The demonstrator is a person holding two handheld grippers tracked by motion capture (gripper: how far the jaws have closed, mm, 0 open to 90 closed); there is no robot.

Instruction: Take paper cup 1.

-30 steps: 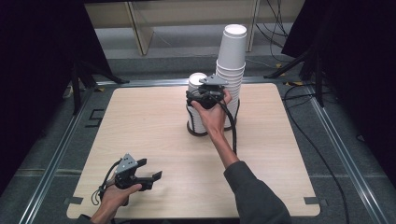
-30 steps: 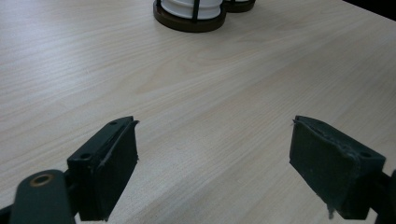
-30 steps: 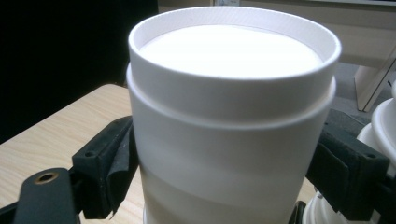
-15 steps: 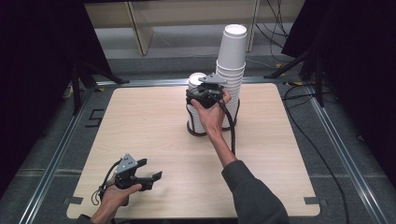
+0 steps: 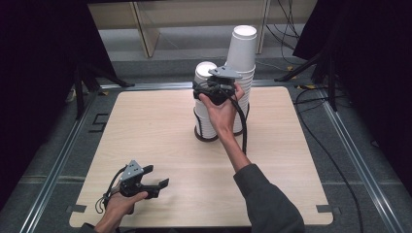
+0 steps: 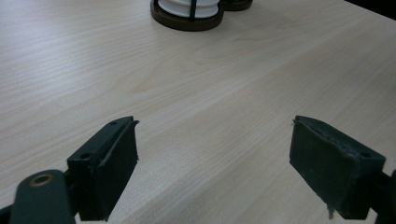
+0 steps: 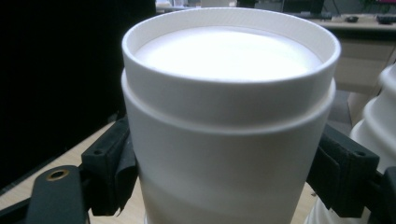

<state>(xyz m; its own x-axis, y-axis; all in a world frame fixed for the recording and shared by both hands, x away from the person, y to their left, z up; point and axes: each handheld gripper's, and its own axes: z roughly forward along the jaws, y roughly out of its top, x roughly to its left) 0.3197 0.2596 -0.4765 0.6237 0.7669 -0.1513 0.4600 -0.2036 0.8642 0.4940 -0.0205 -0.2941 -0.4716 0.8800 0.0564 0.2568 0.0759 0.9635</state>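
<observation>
While two stacks of white paper cups stand upside down side by side in the upper middle of the high view, each in its own dark ring base, the right gripper [image 5: 208, 90] clamps the top cup [image 5: 206, 71] of the shorter stack [image 5: 204, 121]. That cup sits squarely between the two black jaws in the right gripper view, its upturned bottom rim above them and a pad pressed against each side of its wall. The taller stack [image 5: 241, 53] rises just right of it, touching or nearly touching the hand. One table [image 5: 145, 121] of pale wood carries everything. At the lower left of the high view, the left gripper [image 5: 158, 185] rests low over the bare board, well apart from both stacks; its jaws stand apart with nothing between them.
</observation>
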